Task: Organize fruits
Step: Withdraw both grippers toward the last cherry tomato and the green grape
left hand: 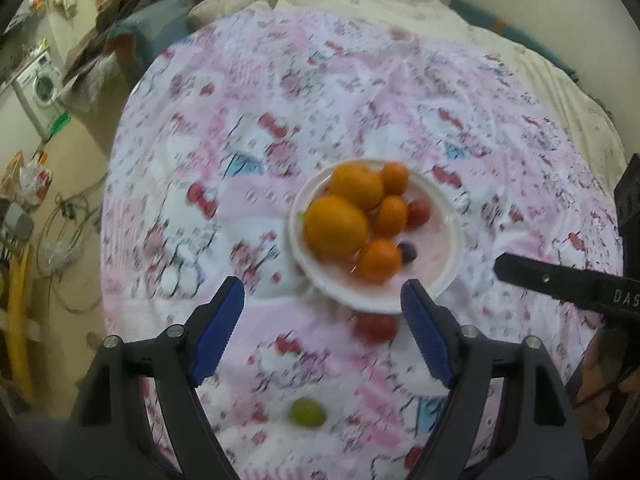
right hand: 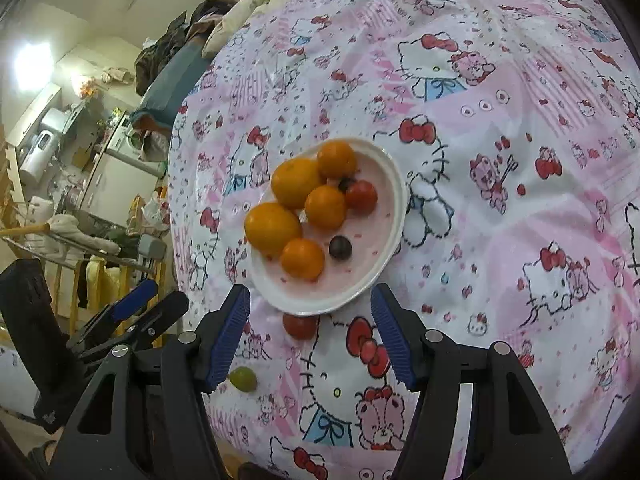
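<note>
Left wrist view: the left tongs (left hand: pixel 322 300) hang spread and empty over a bed, the white plate (left hand: pixel 448 216) of oranges (left hand: pixel 336 226) just beyond them. Right wrist view: the right tongs (right hand: pixel 310 308), also spread and empty, frame the plate (right hand: pixel 394 184); a red tomato (right hand: pixel 299 326) touches its near rim, a green grape (right hand: pixel 243 379) lies nearer still.

White plate (right hand: pixel 390 216) flat on the pink cartoon-print sheet, holding five orange fruits (right hand: pixel 273 229) clustered on its left side, a red tomato (right hand: pixel 361 197) and a dark grape (right hand: pixel 340 247). Just outside the near rim, a second red tomato (right hand: pixel 299 326) on the sheet. Nearer still and apart, a lone green grape (right hand: pixel 243 379).
</note>
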Demonstrator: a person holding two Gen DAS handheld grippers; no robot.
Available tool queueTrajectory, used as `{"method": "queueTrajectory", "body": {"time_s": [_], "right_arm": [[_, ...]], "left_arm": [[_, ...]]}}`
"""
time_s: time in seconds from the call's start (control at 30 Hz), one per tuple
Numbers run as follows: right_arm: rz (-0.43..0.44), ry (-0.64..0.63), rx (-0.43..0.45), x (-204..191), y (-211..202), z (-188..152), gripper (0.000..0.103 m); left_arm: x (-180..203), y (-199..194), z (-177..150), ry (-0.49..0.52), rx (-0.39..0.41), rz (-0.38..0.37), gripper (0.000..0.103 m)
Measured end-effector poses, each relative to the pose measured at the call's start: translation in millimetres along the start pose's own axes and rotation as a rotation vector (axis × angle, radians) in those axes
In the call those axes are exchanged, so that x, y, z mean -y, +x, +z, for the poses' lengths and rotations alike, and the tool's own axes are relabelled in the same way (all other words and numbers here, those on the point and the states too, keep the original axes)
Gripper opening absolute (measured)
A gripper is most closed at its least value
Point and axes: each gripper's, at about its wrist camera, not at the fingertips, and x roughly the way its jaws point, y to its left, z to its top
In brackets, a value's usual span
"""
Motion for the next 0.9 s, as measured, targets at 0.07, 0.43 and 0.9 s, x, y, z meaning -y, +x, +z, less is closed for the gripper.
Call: {"method": "queueTrajectory", "body": {"time_s": [0.07, 0.43, 0.9], "right_arm": [[-0.006, -0.004, -0.009, -1, 2, -5, 0.066], [-0.026, 0.023, -0.113, 5, 37, -21, 0.066], [-0.111, -0.091, -0.246, -12, 98, -37, 0.066]], "left_arm": [[-9, 0, -5, -0.026, -0.021, 0.009, 0.078], [-29, 3, -17, -0.122, -0.053, -0.005, 0.078], [-64, 13, -22, -0.273, -0.106, -0.009, 0.078]]}}
